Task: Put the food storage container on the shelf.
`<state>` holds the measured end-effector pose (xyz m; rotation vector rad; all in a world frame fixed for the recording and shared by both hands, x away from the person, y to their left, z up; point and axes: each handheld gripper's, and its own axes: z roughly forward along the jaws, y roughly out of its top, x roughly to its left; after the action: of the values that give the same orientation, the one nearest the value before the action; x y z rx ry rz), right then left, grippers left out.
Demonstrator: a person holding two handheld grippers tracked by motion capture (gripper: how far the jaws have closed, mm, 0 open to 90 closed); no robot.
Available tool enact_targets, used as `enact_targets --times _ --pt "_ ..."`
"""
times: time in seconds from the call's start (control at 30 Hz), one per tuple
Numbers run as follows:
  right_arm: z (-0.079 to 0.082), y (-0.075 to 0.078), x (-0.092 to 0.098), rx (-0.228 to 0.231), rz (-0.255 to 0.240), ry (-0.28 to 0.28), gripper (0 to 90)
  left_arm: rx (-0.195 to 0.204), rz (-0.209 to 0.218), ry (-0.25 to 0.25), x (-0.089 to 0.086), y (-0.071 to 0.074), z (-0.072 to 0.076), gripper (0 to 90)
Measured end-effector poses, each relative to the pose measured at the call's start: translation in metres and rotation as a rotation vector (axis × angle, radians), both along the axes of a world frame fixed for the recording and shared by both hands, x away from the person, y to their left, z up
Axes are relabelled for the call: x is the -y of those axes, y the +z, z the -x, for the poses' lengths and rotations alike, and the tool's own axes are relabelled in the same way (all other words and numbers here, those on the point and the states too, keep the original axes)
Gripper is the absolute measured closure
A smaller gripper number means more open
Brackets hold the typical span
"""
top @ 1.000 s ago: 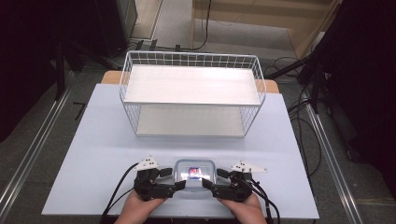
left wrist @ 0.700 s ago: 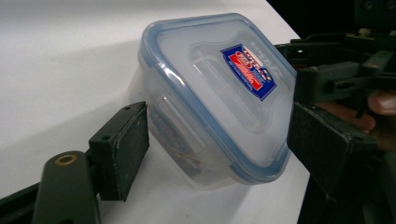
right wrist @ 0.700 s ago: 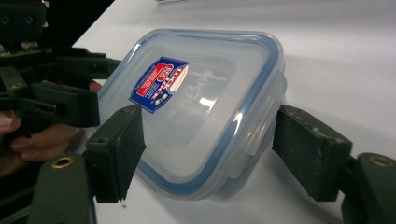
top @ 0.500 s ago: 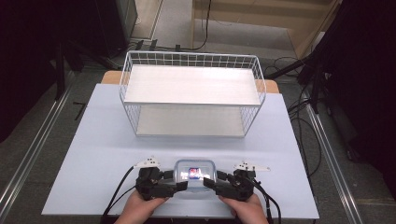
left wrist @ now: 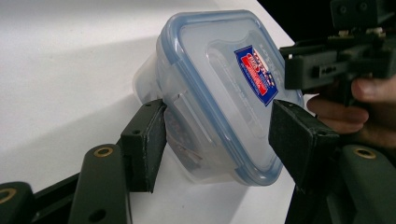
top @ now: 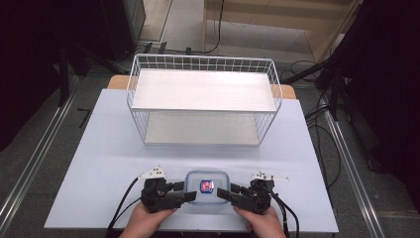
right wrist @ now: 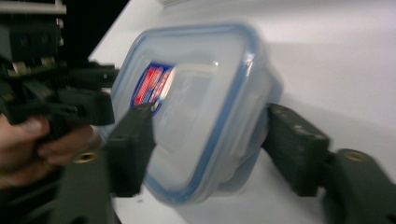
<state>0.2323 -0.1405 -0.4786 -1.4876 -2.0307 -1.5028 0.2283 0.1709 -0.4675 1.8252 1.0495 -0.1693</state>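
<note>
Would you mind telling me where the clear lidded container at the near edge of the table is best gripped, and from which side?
Probably by its two short ends, one tool from each side. The container lies flat on the table, and its blue-rimmed lid overhangs the body. The left tool and right tool already straddle opposite ends, one jaw above the lid and one at the wall, under the rim.

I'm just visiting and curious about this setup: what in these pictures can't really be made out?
- The red and blue label on the clear plastic box with a blue-rimmed lid: print too small in the high view, too fine in the left gripper view, blurred in the right gripper view.
- What the box holds: cloudy walls.
- Person's forearms: cut off by the high view's bottom edge.
</note>
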Motion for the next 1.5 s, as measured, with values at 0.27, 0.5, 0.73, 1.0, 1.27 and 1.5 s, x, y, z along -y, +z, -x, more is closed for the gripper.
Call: enact_targets --times 0.27,0.5,0.73,1.0,1.27,1.5 --pt "0.001 0.001 0.002 -0.008 -0.013 -0.008 44.4 -0.006 0.024 0.005 -0.003 0.002 0.001 42.5" --pt "0.004 0.004 0.001 0.013 0.015 0.001 44.8 0.005 0.026 0.007 -0.003 0.003 0.002 46.0" --pt "0.007 0.007 0.0 0.035 0.041 0.013 45.1 0.026 -0.004 -0.001 -0.003 0.006 0.004 47.5" --pt "0.007 0.01 0.001 0.062 0.035 0.005 49.3 0.066 -0.011 0.015 -0.003 0.01 0.008 52.7" --pt "0.009 0.013 -0.002 0.104 0.069 0.009 49.5 0.107 -0.044 0.028 -0.001 0.013 0.01 52.9" --pt "0.011 0.018 -0.004 0.168 0.106 0.009 49.4 0.146 -0.058 0.03 0.0 0.014 0.01 52.7"
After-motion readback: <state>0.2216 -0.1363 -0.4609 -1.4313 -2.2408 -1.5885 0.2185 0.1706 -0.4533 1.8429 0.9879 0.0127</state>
